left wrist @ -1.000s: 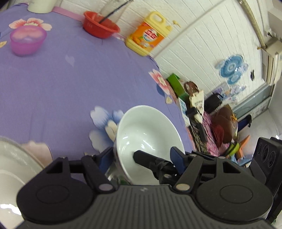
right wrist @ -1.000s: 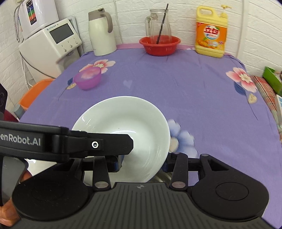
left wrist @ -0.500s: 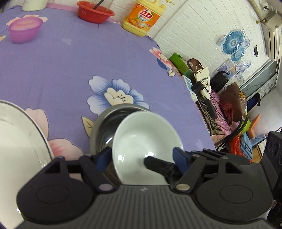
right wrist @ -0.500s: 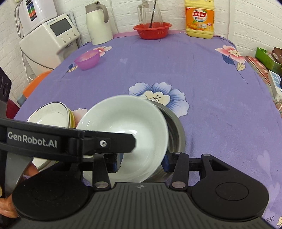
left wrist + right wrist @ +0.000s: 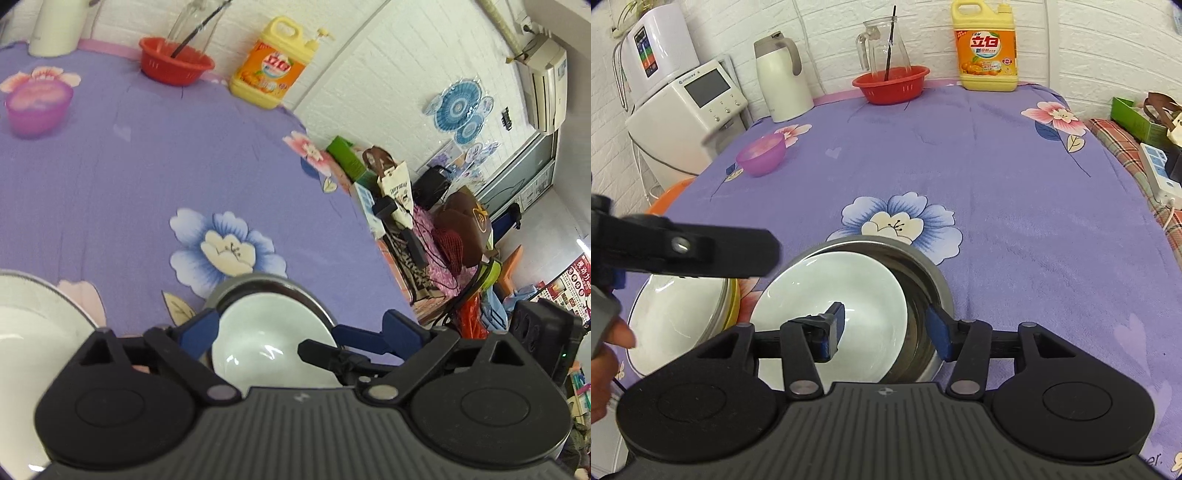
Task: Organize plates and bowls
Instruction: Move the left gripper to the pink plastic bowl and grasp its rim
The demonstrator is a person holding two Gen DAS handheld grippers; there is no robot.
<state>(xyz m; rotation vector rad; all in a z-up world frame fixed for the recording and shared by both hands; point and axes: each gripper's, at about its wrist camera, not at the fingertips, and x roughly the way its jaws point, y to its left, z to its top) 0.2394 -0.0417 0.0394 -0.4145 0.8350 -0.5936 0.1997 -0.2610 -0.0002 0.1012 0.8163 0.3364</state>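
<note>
left wrist view: the left gripper (image 5: 295,328) looks down over the near edge of a table under a purple flowered cloth (image 5: 147,177). its blue pads (image 5: 201,330) are spreading and stand wide on either side of a white bowl (image 5: 266,343), clear of its rim rather than pinching it. the white bowl sits inside a steel bowl (image 5: 258,282), whose metal rim shows behind it, so this looks like the letting-go after nesting one into the other. a black finger of the other tool reaches in over the white bowl from the right. at far left is the edge of another white dish (image 5: 33,332). a small purple bowl (image 5: 37,103) waits well apart at the far side, near a red basket (image 5: 175,66) and a yellow detergent jug (image 5: 273,70).

right wrist view: the right gripper (image 5: 886,328) is also opening. one pad (image 5: 834,325) hangs inside the white bowl, the other outside the steel bowl's rim, so both walls lie between the tongs, but the pads look free of them. the white bowl lies tilted toward the left inside the steel one, not seated flat. just beside it on the left a white dish rests on a yellowish one (image 5: 733,299). the left tool's arm crosses above that stack, a hand (image 5: 605,354) behind it.
</note>
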